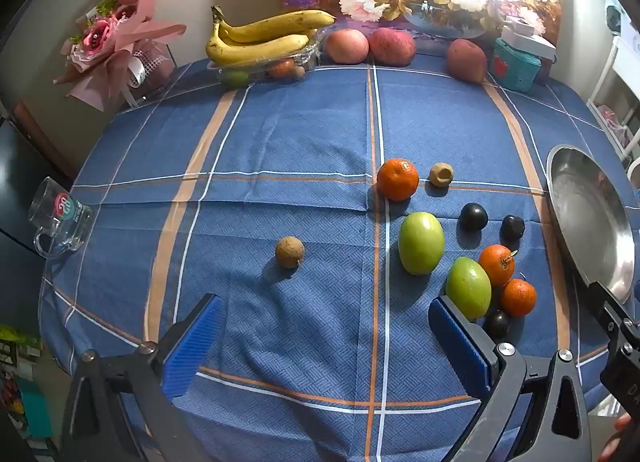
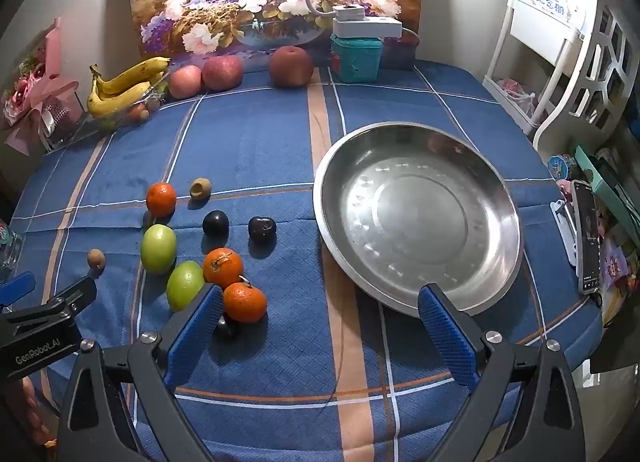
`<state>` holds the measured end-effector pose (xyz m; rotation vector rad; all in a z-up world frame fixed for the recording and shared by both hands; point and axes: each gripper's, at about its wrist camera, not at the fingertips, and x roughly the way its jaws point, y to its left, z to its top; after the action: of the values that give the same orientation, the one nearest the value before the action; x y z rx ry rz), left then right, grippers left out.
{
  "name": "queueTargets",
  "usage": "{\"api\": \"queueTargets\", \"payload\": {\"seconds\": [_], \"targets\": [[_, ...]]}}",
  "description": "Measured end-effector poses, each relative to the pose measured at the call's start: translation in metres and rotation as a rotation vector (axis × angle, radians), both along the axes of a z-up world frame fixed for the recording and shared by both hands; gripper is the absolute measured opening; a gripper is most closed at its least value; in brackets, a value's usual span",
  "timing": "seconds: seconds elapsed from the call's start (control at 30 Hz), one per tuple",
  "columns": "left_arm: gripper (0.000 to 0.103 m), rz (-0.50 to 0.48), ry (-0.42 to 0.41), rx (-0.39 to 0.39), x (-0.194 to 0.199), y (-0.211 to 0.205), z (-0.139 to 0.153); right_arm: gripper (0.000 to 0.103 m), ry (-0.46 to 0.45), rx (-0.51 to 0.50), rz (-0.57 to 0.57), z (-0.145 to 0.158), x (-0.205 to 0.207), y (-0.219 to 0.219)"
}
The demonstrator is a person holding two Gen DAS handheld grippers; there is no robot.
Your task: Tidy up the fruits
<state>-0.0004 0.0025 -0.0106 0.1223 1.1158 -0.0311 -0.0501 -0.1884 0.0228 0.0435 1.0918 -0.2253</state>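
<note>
Loose fruit lies on the blue checked tablecloth: three small oranges, two green fruits, three dark plums and two brown longans. An empty steel bowl sits to their right; it also shows in the left wrist view. My left gripper is open and empty, low over the cloth, with a green fruit by its right finger. My right gripper is open and empty between the fruit cluster and the bowl.
Bananas on a clear tray, three apples and a teal box stand along the back wall. A glass mug sits at the left edge. A phone and clutter lie at the right edge.
</note>
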Motion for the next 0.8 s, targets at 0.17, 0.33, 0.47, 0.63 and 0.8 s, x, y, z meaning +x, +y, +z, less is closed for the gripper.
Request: {"api": "queueTargets", "payload": {"seconds": [0.17, 0.33, 0.47, 0.63, 0.8], "targets": [[0.103, -0.001, 0.000, 0.001, 0.0001, 0.0000, 0.0001, 0.098, 0.007, 0.003, 0.000, -0.0004, 0.0003, -0.0001], [0.103, 0.000, 0.001, 0.001, 0.0003, 0.0000, 0.0002, 0.098, 0.008, 0.003, -0.001, -0.0012, 0.0002, 0.0001], [0.103, -0.001, 0.001, 0.001, 0.0000, -0.0002, 0.0002, 0.098, 0.007, 0.004, -0.001, -0.0010, 0.0001, 0.0002], [0.103, 0.000, 0.001, 0.001, 0.0005, -0.0003, 0.0003, 0.098, 0.008, 0.004, -0.001, -0.0010, 0.0006, 0.0005], [0.103, 0.000, 0.002, 0.002, 0.0003, -0.0005, 0.0003, 0.098, 0.008, 0.003, -0.001, -0.0015, 0.0006, 0.0009]]}}
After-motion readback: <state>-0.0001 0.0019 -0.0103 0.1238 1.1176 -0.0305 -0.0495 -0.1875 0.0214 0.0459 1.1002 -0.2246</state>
